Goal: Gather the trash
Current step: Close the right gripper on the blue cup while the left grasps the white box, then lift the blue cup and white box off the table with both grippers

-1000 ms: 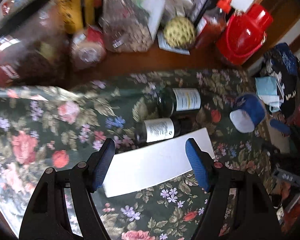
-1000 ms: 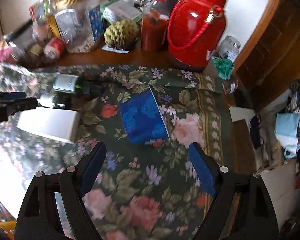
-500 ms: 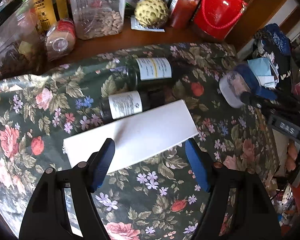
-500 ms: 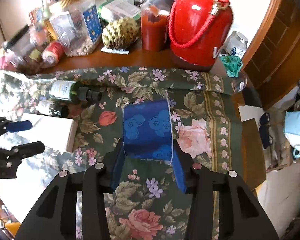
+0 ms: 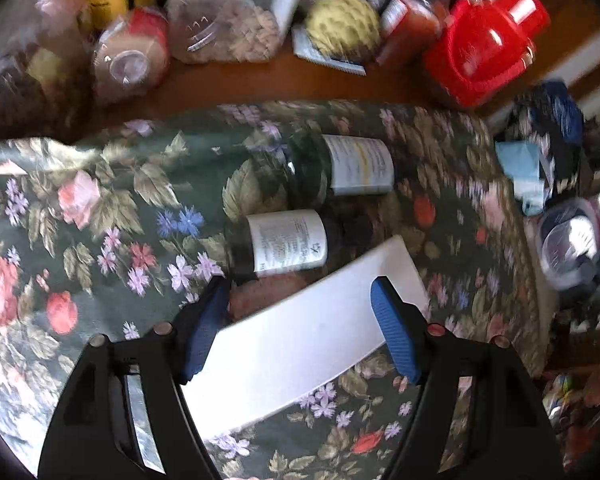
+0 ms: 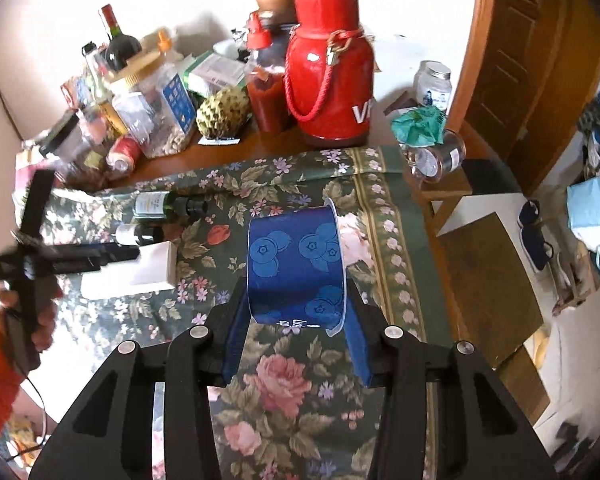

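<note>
My right gripper (image 6: 296, 340) is shut on a blue blueberry-print cup (image 6: 296, 268) and holds it above the floral tablecloth (image 6: 388, 240). The cup also shows at the right in the left wrist view (image 5: 570, 240). My left gripper (image 5: 300, 320) is open, its blue pads on either side of a white box (image 5: 300, 344) lying on the cloth. The box also shows in the right wrist view (image 6: 140, 272). Two dark green bottles lie on their sides beyond the box, one larger (image 5: 340, 168) and one smaller (image 5: 284, 244).
Along the back of the wooden table stand a red thermos (image 6: 328, 80), a sauce bottle (image 6: 264, 88), a scaly green fruit (image 6: 222, 112), a nut jar (image 6: 160, 112) and other jars. A glass jar (image 6: 436, 156) lies at the table's right edge.
My right gripper has lifted the blue cup off the cloth. My left gripper has moved down around the white box, still open.
</note>
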{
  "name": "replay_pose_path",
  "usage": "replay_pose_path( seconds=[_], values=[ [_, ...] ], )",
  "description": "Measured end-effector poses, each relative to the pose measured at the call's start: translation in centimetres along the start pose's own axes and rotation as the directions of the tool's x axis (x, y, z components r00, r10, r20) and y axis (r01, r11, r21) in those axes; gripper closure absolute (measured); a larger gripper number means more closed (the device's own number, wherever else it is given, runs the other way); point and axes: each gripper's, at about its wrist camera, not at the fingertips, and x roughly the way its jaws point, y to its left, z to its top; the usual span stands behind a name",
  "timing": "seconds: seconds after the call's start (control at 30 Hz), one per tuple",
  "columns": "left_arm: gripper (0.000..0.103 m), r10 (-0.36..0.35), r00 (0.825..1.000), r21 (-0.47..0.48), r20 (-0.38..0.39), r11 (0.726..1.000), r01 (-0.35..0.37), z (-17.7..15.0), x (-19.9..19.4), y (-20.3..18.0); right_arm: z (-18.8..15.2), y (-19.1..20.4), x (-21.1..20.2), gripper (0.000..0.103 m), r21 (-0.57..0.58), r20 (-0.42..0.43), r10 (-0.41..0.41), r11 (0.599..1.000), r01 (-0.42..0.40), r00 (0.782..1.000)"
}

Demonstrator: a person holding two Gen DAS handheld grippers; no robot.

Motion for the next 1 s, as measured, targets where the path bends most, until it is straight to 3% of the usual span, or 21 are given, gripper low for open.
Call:
replay_pose_path(
  seconds=[0.2,0.33,0.47,0.57,0.8,1.0],
  values=[
    [0.031,-0.018,0.997,0.091,-0.081,0.995,0.026,-3.0,-0.5,-3.1,-1.1,-0.1,-0.3,0.063,0.022,-0.002,0.032,0.999,-0.032,0.999],
    [0.031,0.086,0.992,0.174,-0.087,0.982,-0.070,-5.5,-0.3,-6.0,-1.3,-0.2,-0.9,0.063,0.026,0.001,0.050,0.998,-0.050,0.999],
    [0.033,0.221,0.974,0.197,-0.055,0.959,-0.206,-6.6,0.3,-8.0,-1.4,-0.6,-2.1,0.063,0.023,0.024,0.049,0.998,-0.050,0.998],
    [0.052,0.224,0.974,0.153,-0.034,0.964,-0.217,-6.9,-0.2,-8.7,-1.5,-1.2,-2.9,0.063,0.022,0.039,0.051,0.998,-0.052,0.998],
    [0.052,0.209,0.977,0.095,-0.042,0.974,-0.204,-8.7,-0.9,-11.6,-2.2,-2.2,-4.8,0.063,-0.020,0.063,0.058,0.998,-0.057,0.996],
    [0.052,0.197,0.976,-0.040,0.091,0.980,-0.194,-10.9,-6.2,-13.6,-2.7,-3.1,-6.9,0.063,-0.076,0.085,0.088,0.994,-0.081,0.993]
  ],
)
